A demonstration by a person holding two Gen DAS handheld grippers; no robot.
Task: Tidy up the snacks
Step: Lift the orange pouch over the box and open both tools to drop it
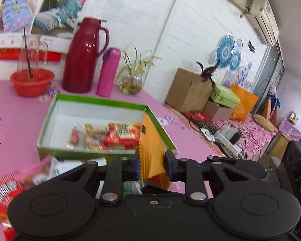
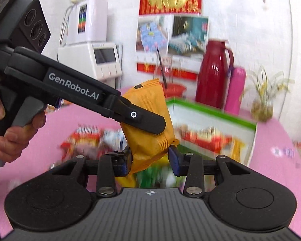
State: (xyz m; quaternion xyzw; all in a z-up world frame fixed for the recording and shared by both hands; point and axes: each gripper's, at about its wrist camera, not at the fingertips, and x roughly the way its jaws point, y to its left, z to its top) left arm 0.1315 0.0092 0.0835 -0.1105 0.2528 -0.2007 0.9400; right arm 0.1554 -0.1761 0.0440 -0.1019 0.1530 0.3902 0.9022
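Left wrist view: left gripper (image 1: 152, 165) nearly closed, pads pinching the orange packet (image 1: 150, 150) near one end; packet lifted off the table, just in front of the near corner of the green box (image 1: 102, 100); box already has several red snack packs (image 1: 110, 136) on its white floor. Risk, as I judge it: the grip is on a thin crimped part; the packet could slide out if swung towards the box; more loose packs lie at lower left (image 1: 8, 190) and could be brushed off.

Right wrist view: right gripper (image 2: 150, 159) part-way closed, blue pads on the lower end of the same orange packet (image 2: 148, 124); left gripper (image 2: 142, 120) crosses from the left and clamps its middle; a hand (image 2: 14, 128) on its trigger. Risk: two grips on one soft bag; pulling apart could tear or crush it; a late release from either side would drag it off line.

Surface: pink cloth with purple flowers (image 1: 16, 104); red basin, dark red jug (image 1: 84, 56), pink flask (image 1: 108, 72), small plant jar along the back. Room: white brick wall, posters, cardboard boxes, air conditioner.
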